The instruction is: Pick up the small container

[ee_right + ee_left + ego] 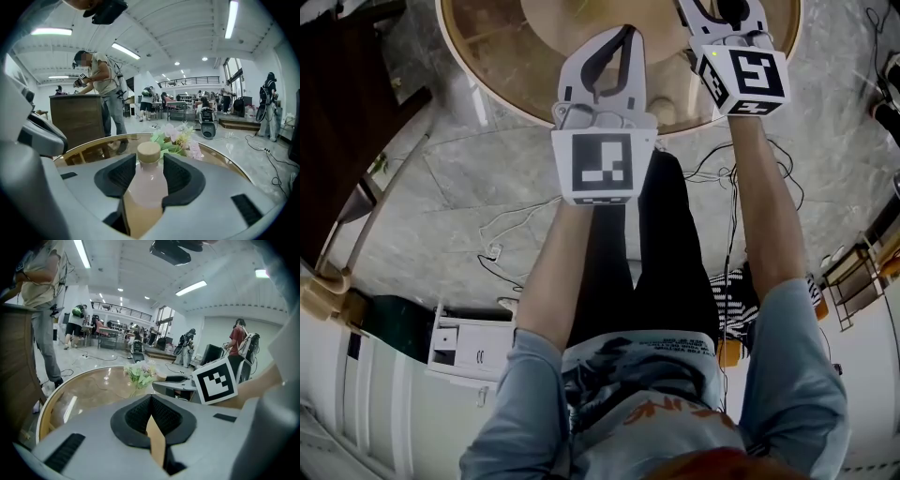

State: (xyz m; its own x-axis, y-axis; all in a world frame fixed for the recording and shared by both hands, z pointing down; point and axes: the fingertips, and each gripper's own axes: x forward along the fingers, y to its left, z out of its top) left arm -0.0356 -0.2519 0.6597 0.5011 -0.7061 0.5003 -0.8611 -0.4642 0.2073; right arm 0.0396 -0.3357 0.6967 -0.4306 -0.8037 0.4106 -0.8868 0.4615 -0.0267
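A small pale pink bottle (149, 187) with a beige cap stands between the jaws of my right gripper (150, 173). The black pads flank its neck and shoulders without visibly squeezing it. In the head view, my right gripper (720, 11) reaches over the round glass table (487, 84), with its fingertips cut off by the top edge. My left gripper (623, 36) hovers over the table beside it, its tips meeting. In the left gripper view the pads (136, 416) close together with nothing between them. The bottle is hidden in the head view.
A bunch of pale flowers (180, 138) stands on the table just behind the bottle. Cables (516, 225) trail over the marble floor by the person's legs. A white cabinet (459, 347) sits at the lower left. A wooden counter (77, 119) with a person beside it stands past the table.
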